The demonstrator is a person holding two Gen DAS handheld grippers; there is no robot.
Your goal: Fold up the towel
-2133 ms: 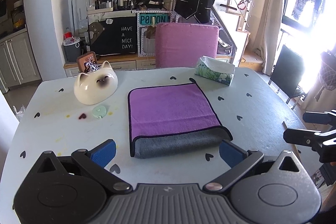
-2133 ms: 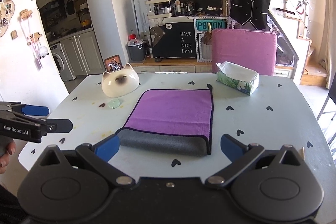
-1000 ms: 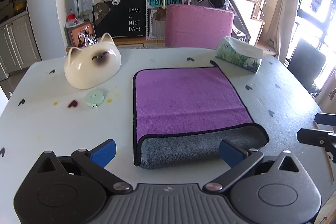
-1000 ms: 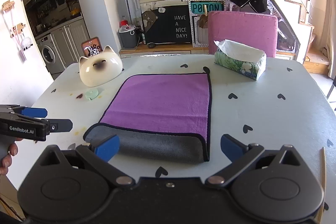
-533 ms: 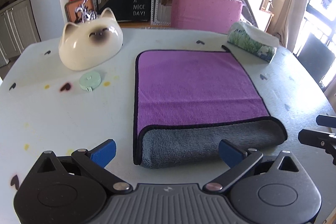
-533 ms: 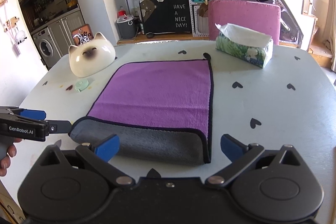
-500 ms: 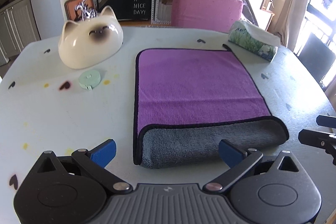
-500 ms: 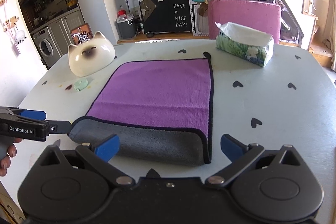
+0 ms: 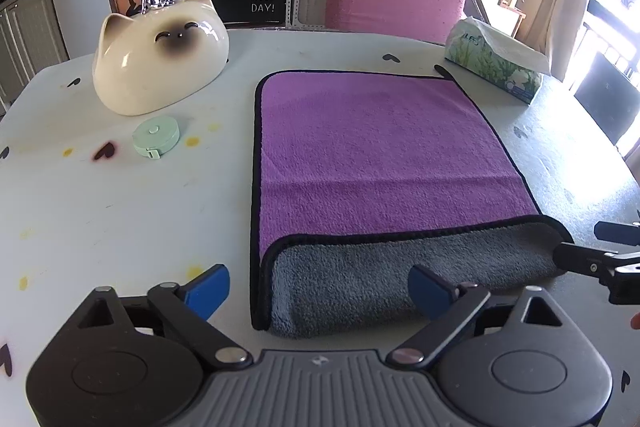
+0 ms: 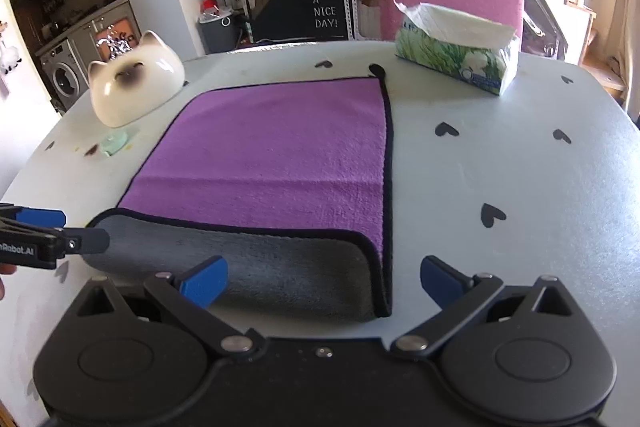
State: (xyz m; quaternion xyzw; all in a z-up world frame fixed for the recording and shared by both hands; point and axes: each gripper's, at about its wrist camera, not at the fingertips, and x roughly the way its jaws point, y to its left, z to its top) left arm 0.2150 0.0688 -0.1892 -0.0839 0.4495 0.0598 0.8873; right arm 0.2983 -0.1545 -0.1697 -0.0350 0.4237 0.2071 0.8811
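A purple towel with a black hem lies flat on the white table; its near edge is turned over, showing a grey band. It also shows in the right wrist view. My left gripper is open, low over the grey band's near left corner. My right gripper is open over the band's near right corner. Neither holds cloth. Each gripper shows from the side in the other's view: the right one, the left one.
A cream cat-shaped ceramic bowl and a mint tape measure sit left of the towel. A green tissue box stands at the far right. A pink chair is behind the table.
Both grippers have moved forward and down toward the towel's folded near edge, one at each near corner. Both stay open. The towel has not moved.
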